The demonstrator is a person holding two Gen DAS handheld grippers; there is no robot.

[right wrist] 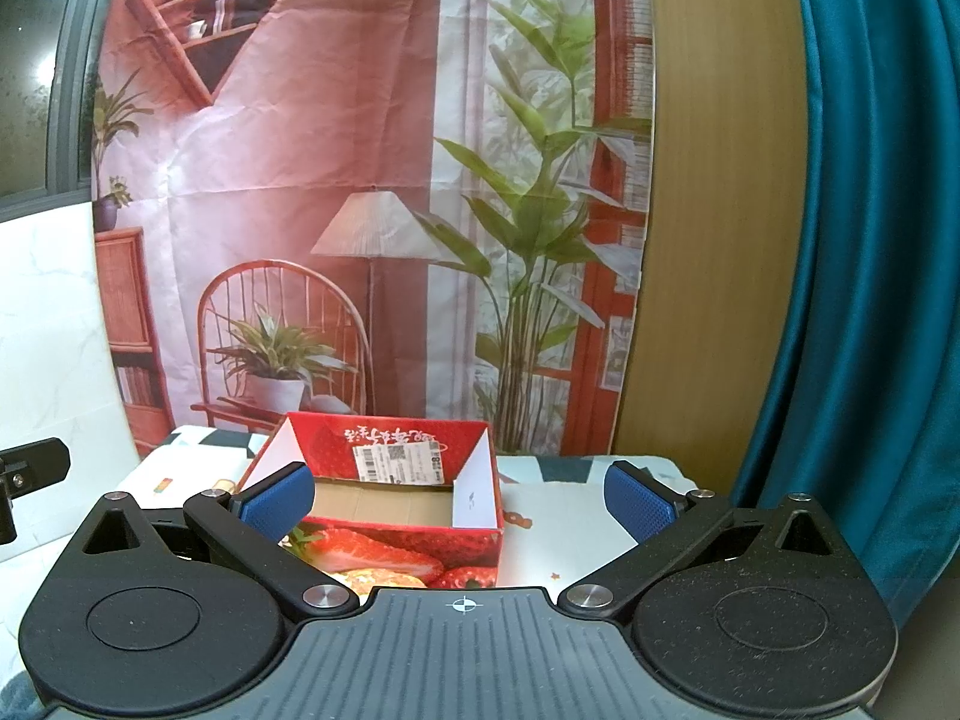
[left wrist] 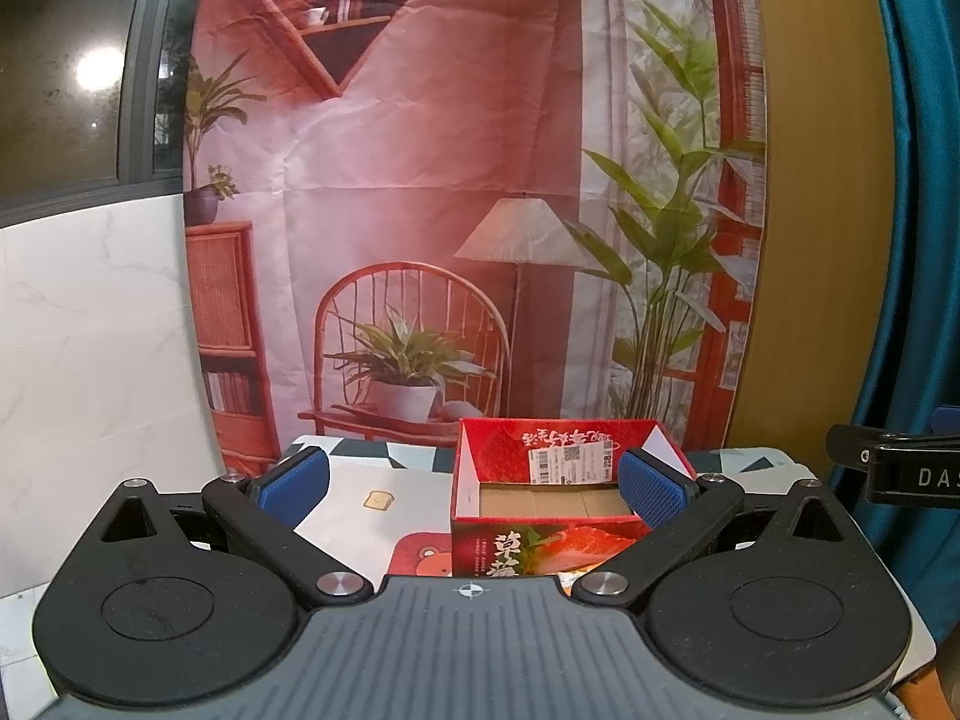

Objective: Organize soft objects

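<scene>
A red strawberry-printed cardboard box stands open-topped on the table, its brown floor bare. In the left wrist view it sits just ahead and slightly right of centre, and my left gripper is open with nothing between its blue pads. The same box appears left of centre in the right wrist view. There my right gripper is also open and holds nothing. No soft objects show in either view.
A patterned tablecloth covers the small table. A printed backdrop hangs close behind it, with a white marble wall to the left and a teal curtain to the right. Part of the other gripper shows at the right edge.
</scene>
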